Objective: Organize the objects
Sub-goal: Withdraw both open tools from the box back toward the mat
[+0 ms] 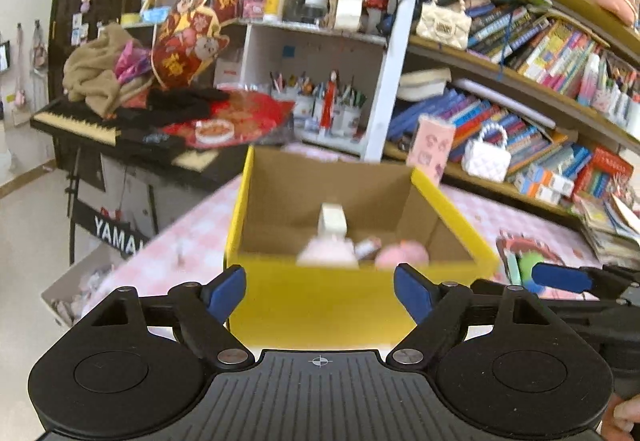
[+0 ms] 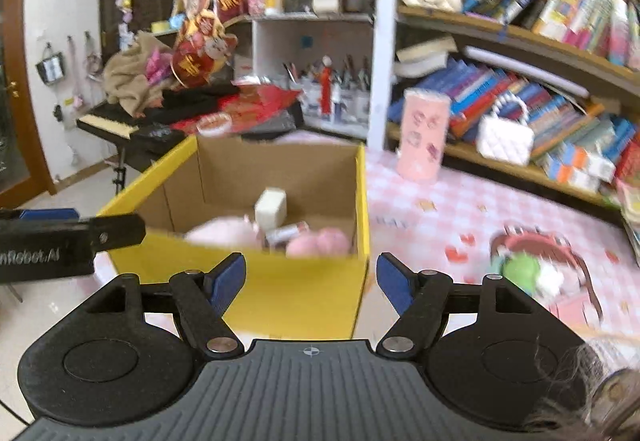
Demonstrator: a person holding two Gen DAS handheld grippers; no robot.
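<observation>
Yellow cardboard box (image 1: 320, 305) with plain brown inside sits open-topped on the desk (image 2: 432, 209), which has a pink-and-white checked cover. Inside the box, on the floor toward the near wall: a pale pink plush toy (image 2: 224, 231) lying on its side, long axis running left-right; a round pink soft ball (image 2: 320, 243) just beside it to the right; a small red-and-white tube (image 2: 286, 232) lying flat between them, long axis slanted up to the right; a white rectangular block (image 2: 271, 209) standing roughly upright behind, tilted a bit. All blurred, details unclear.

Left gripper (image 1: 320, 291) is in front of the box's near wall, jaws spread wide, nothing between the blue pads (image 1: 228, 291). Right gripper (image 2: 310, 283) is at the box's near right corner, jaws also apart and empty.

Outside the box, on the desk to the right: a green round toy (image 2: 522, 273) lying on a flat printed cartoon-girl card (image 2: 568, 269). A tall pink cylindrical tin (image 2: 422, 135) stands upright farther back, near the bookshelf (image 2: 520, 37).
</observation>
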